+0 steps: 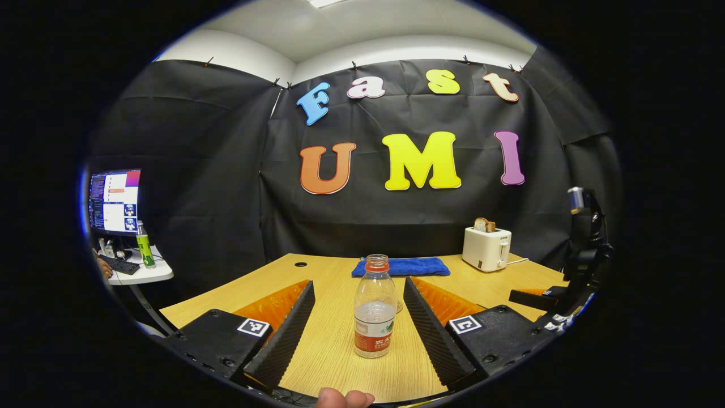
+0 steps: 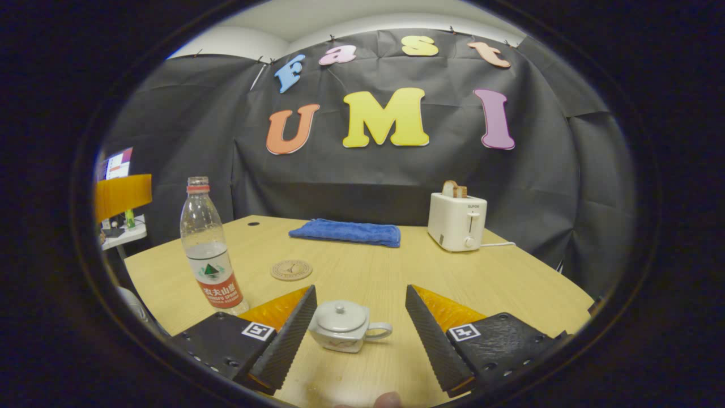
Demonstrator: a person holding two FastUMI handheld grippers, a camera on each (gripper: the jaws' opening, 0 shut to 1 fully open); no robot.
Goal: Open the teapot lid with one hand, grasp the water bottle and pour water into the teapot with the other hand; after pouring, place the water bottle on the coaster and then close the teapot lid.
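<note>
A clear water bottle [image 1: 374, 309] with a red label stands upright on the wooden table [image 1: 334, 351], partly filled. My left gripper [image 1: 358, 283] is open, with the bottle standing between its fingers and touching neither. In the right gripper view a small grey teapot [image 2: 342, 326] sits with its lid [image 2: 340, 315] on and its handle pointing right. My right gripper [image 2: 360, 292] is open around the teapot, not touching it. The bottle [image 2: 209, 255] stands to the left there, and a round coaster [image 2: 291, 270] lies bare behind the teapot.
A folded blue cloth [image 2: 345, 232] lies at the back of the table. A white toaster [image 2: 457, 221] with bread in it stands at the back right. A side desk with a monitor [image 1: 114, 201] is off to the left. The right gripper's body [image 1: 583, 266] stands at the right.
</note>
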